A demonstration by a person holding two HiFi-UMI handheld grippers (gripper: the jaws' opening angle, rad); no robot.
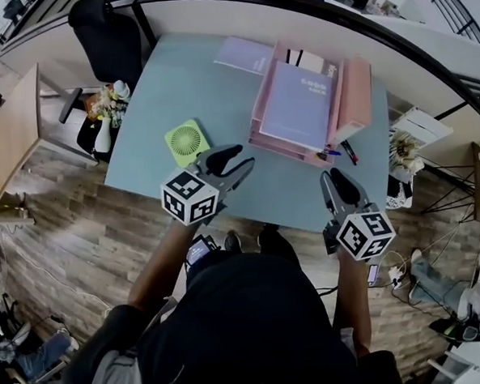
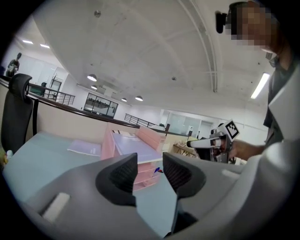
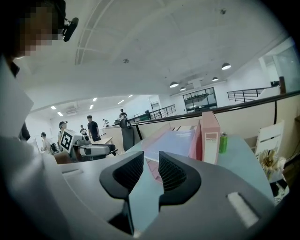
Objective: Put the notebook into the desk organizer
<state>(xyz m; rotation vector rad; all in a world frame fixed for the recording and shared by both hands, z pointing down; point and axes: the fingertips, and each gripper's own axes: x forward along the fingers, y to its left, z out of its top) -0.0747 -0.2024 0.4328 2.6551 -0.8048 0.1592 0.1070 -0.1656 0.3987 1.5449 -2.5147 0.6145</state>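
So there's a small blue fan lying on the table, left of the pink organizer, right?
Not quite. The head view shows the fan is green, not blue; it does lie on the table, left of the pink organizer.

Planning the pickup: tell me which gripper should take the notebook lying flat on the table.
Left, likely. The notebook lies left of the pink organizer, on the side of the left gripper; the right gripper would have to reach across the organizer. Both are empty, jaws apart.

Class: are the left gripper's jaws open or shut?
Open: the left gripper has its jaws apart, with nothing between them.
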